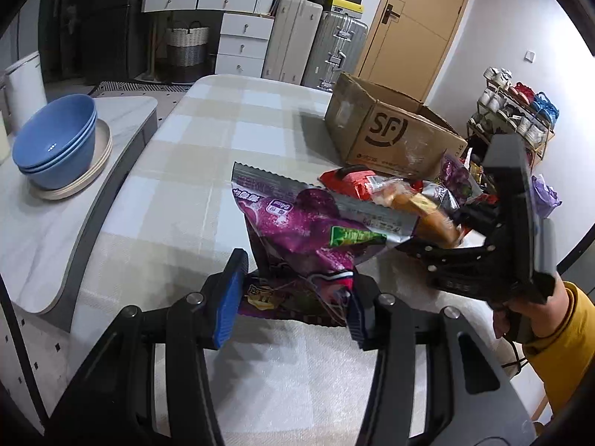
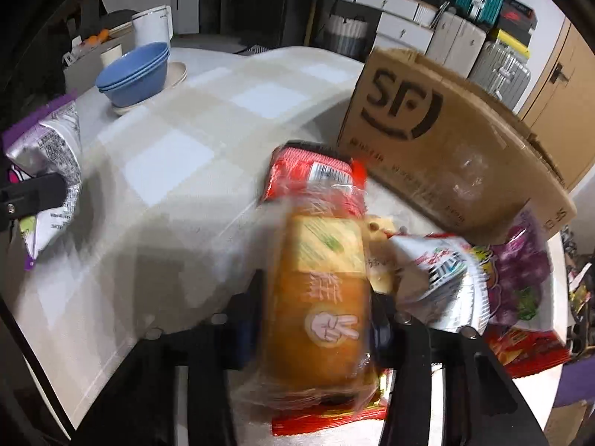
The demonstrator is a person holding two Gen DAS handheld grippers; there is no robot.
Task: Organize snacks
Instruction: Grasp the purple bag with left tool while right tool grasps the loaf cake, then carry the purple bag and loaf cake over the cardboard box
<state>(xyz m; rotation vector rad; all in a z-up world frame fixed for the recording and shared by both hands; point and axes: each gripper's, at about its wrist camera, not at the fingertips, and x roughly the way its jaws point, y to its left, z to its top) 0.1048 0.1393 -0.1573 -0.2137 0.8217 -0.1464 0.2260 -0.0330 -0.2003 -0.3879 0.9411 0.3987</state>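
Observation:
My left gripper (image 1: 293,297) is shut on a purple snack bag (image 1: 297,230) and holds it up over the checked tablecloth; the bag also shows at the left edge of the right wrist view (image 2: 48,163). My right gripper (image 2: 316,319) is shut on a wrapped orange bread loaf (image 2: 316,297), blurred by motion; the loaf also shows in the left wrist view (image 1: 427,215). A red packet (image 2: 312,174) lies beyond the loaf. A heap of snack bags (image 2: 494,282) lies to the right. An open cardboard SF box (image 1: 386,130) stands behind them.
Stacked blue bowls (image 1: 55,141) sit on plates on a marble side table at the left. A white kettle (image 2: 152,26) stands behind them. Suitcases (image 1: 316,44), drawers and a door are at the back. A shoe rack (image 1: 517,111) stands at the right.

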